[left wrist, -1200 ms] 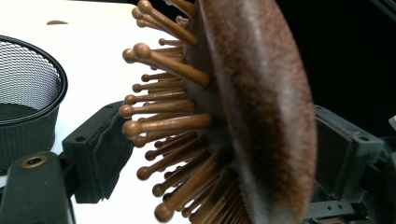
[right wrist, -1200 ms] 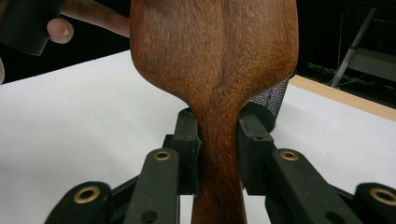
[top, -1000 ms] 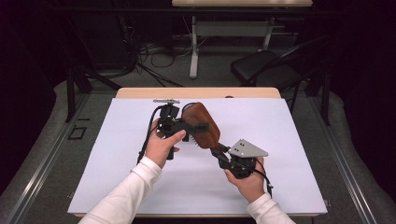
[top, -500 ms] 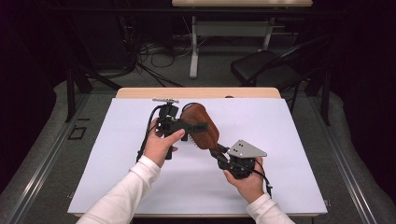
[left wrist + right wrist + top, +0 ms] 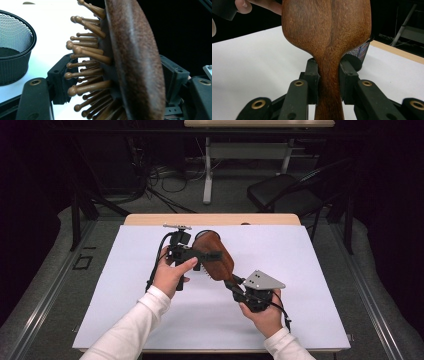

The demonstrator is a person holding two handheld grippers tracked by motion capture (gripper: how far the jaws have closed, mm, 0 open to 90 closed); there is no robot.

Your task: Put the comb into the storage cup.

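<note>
Wooden hairbrush (image 5: 214, 256) held above bench (image 5: 310, 270): head pinched by left gripper (image 5: 207, 256), handle clamped by right gripper (image 5: 235, 282).

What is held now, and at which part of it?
A wooden hairbrush: the right gripper clamps its handle, the left gripper its head.

White sleeves (image 5: 135, 325); black tongs (image 5: 197, 254) with brass-ringed screws, grey triangular plate (image 5: 263, 281).

Hairbrush (image 5: 327, 32): reddish-brown wood, visible grain, matt; wooden ball-tipped pins (image 5: 86, 53). Basket (image 5: 15, 45): black wire mesh. Table cover (image 5: 310, 270): smooth, matt white. Jaws: matt black plastic.
</note>
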